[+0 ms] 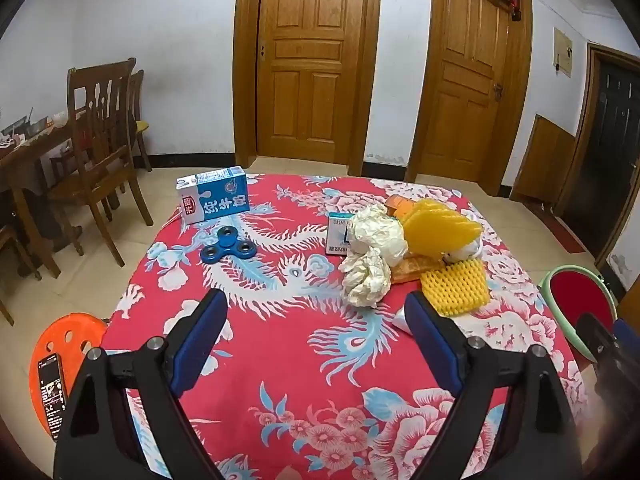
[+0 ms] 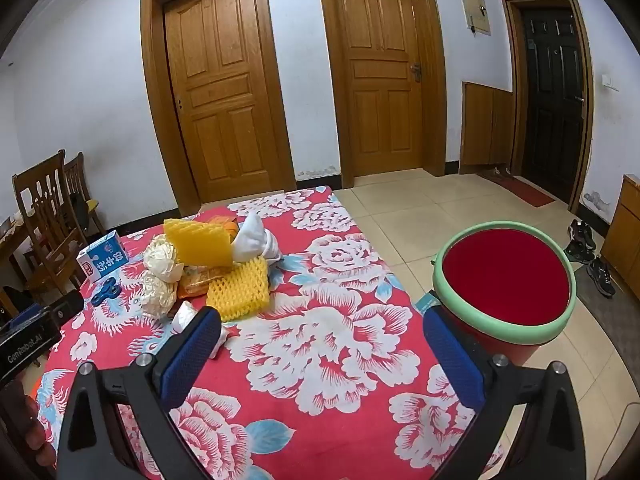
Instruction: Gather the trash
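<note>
Bare red floral tablecloth (image 1: 288,360) fills the near half of the table under the left gripper (image 1: 316,308), jaws spread, nothing held. The right gripper (image 2: 322,332) also gapes empty near the table's right edge. The trash pile (image 1: 400,248), crumpled paper and yellow foam netting, lies at one o'clock of the left gripper. The red bin (image 2: 504,276), green-rimmed, stands off the table at two o'clock of the right gripper. A blue milk carton (image 1: 214,196) bears Chinese print.
</note>
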